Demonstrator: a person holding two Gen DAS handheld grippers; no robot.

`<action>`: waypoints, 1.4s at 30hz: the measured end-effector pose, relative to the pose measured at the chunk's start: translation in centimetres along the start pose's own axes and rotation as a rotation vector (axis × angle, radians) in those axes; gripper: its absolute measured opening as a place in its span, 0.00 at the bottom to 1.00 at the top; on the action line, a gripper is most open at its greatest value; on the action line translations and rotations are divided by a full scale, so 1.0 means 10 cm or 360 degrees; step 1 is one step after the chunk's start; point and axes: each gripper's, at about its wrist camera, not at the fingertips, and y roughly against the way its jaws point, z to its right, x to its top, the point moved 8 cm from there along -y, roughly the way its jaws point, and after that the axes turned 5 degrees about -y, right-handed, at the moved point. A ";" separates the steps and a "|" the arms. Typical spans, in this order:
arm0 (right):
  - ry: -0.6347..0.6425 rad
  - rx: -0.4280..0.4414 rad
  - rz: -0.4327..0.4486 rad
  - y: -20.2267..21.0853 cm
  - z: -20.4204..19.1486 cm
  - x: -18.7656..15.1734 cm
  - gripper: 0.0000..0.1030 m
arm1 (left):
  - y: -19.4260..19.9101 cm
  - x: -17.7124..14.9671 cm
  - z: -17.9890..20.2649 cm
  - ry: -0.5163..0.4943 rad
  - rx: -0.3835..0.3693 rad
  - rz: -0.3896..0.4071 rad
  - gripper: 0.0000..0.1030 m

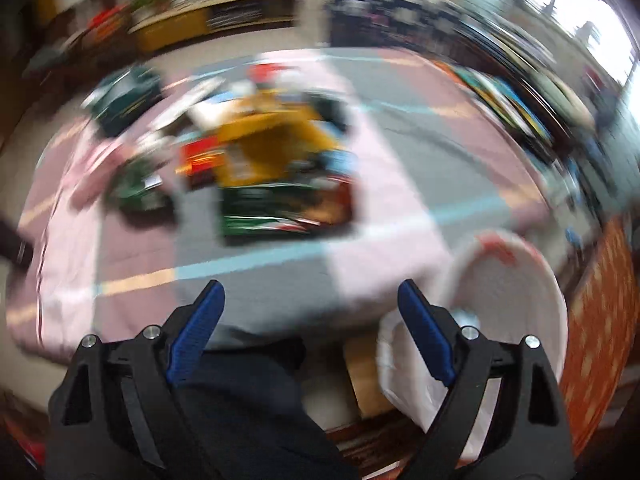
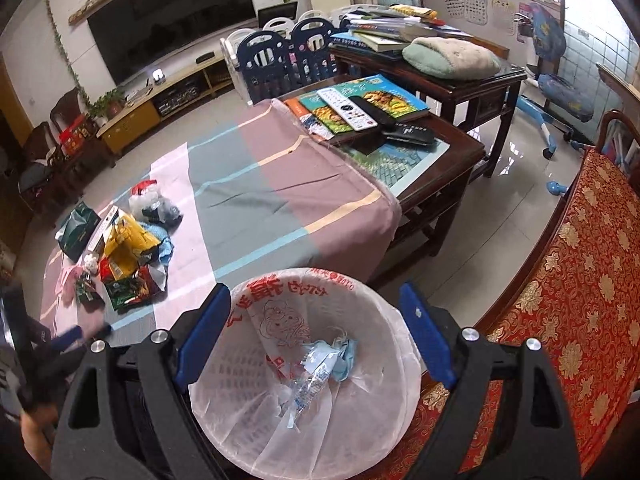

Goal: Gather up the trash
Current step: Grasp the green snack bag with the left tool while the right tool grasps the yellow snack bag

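Table (image 2: 280, 184): striped cloth; trash pile (image 2: 120, 256) at its far left. Bin (image 2: 320, 420): white liner, near edge, right of the pile; blue wrapper (image 2: 332, 356) inside. Right gripper (image 2: 316, 332): above the bin, jaws wide, empty. Left gripper (image 1: 312, 328): blurred, jaws wide, empty.

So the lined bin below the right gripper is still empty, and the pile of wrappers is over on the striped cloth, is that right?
Not quite. The bin is not empty: the right wrist view shows a clear wrapper and a crumpled blue scrap already in its liner. The rest holds: it sits below the right gripper, and the pile of wrappers lies on the striped cloth.
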 end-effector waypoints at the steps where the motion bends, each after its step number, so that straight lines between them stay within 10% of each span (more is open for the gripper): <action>1: 0.0010 0.0000 -0.0016 -0.04 -0.03 -0.02 0.82 | -0.08 0.06 -0.31 0.0159 0.0014 -0.0014 0.86; 5: 0.0069 0.0017 -0.0067 -0.15 -0.19 -0.10 0.82 | -0.35 0.27 -1.31 0.0599 0.0130 -0.0047 0.86; 10: 0.0139 0.0038 -0.0145 -0.31 -0.40 -0.21 0.82 | -0.66 0.62 -1.82 0.0679 0.0212 -0.0081 0.85; 16: 0.0201 0.0087 -0.0232 -0.49 -0.70 -0.30 0.82 | -1.00 0.68 -1.76 0.0557 0.0164 -0.0192 0.82; 18: 0.0219 0.0117 -0.0241 -0.52 -0.82 -0.31 0.82 | -1.08 0.60 -1.76 0.0539 0.0180 -0.0224 0.58; 23: 0.0276 0.0215 -0.0256 -0.69 -1.18 -0.28 0.82 | -1.00 0.39 -1.86 0.0632 0.0078 -0.0157 0.43; 30: 0.0397 0.0322 -0.0329 -1.16 -1.95 -0.35 0.82 | -0.35 0.07 -1.67 0.0740 -0.0128 0.0149 0.41; 42: 0.0675 0.0223 -0.0260 -2.07 -3.33 -0.05 0.82 | 0.10 -0.16 -1.42 0.0509 0.0060 0.0305 0.41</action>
